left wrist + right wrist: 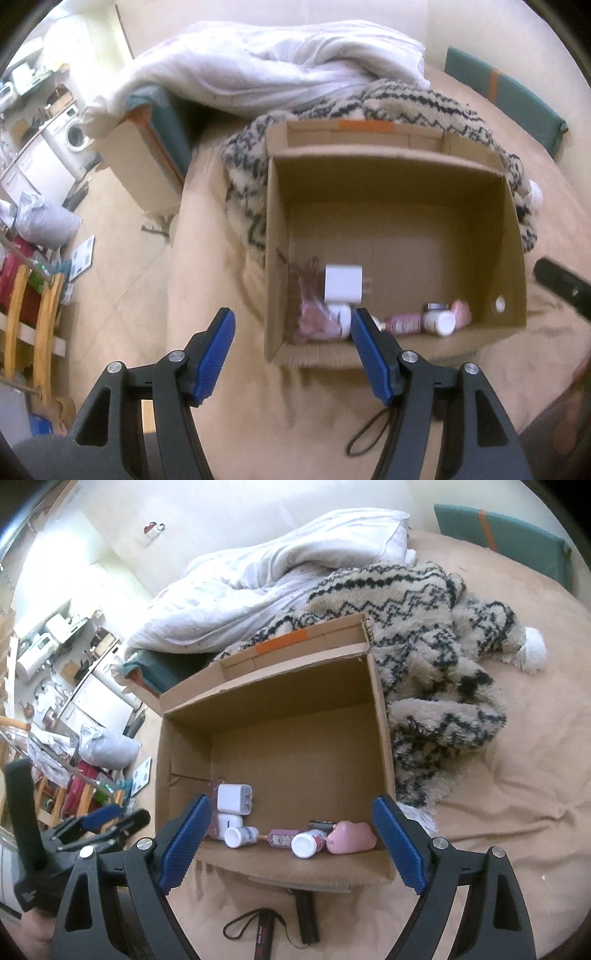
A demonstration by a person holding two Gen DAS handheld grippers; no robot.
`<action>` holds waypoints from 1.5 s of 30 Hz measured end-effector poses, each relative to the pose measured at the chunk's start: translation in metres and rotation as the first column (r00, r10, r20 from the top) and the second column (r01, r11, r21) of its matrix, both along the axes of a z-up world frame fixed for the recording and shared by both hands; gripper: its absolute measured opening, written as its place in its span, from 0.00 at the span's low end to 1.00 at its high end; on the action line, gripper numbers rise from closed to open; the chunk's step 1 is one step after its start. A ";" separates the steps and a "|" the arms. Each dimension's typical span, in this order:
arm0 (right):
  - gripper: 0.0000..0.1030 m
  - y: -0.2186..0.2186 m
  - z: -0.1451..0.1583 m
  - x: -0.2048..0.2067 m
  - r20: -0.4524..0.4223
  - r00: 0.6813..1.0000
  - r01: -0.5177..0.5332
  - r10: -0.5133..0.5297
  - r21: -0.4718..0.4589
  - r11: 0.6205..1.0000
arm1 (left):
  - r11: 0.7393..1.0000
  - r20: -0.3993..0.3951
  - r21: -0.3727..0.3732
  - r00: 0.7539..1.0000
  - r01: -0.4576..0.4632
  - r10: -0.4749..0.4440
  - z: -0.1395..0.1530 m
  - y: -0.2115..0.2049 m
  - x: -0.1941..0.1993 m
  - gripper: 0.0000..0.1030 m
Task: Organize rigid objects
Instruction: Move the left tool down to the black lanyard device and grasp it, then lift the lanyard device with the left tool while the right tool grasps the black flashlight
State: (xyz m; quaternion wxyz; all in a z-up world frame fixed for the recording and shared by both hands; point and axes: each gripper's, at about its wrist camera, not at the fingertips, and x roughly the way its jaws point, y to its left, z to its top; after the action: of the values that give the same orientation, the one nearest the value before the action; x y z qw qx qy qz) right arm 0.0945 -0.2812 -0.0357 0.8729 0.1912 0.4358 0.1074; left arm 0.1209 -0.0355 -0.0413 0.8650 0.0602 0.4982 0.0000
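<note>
An open cardboard box (388, 177) stands on the beige bed. Along its near wall lie a white charger cube (341, 282), a pink packet (317, 321), a pink tube (404, 323) and a white bottle (439, 321). The right wrist view shows the same box (295, 686) holding the charger cube (233, 797), two white bottles (240, 836) (308, 843), the pink tube (280, 838) and a pink cloud-shaped piece (351, 836). My left gripper (291, 317) hangs open over the box's near left corner, nothing between its pads. My right gripper (291, 803) is wide open above the near wall, empty.
A fuzzy zigzag blanket (424, 635) and a white duvet (277, 572) lie behind and right of the box. A black strap (258, 930) and a black stick-like item (306, 919) lie on the bed in front. Floor clutter and wooden rails (33, 332) are left.
</note>
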 end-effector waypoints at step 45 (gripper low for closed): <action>0.92 -0.009 -0.044 -0.022 -0.228 0.974 0.050 -0.006 0.188 0.981 | 0.995 -0.499 -0.104 0.865 0.000 -0.052 -0.145 -0.077 -0.079 0.17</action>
State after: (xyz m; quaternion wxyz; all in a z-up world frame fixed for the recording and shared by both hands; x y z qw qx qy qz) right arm 0.0727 -0.2901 -0.0795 0.7964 0.2918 0.5172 0.1140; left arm 0.0416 -0.1129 -0.1859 0.7079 0.0212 0.7041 -0.0523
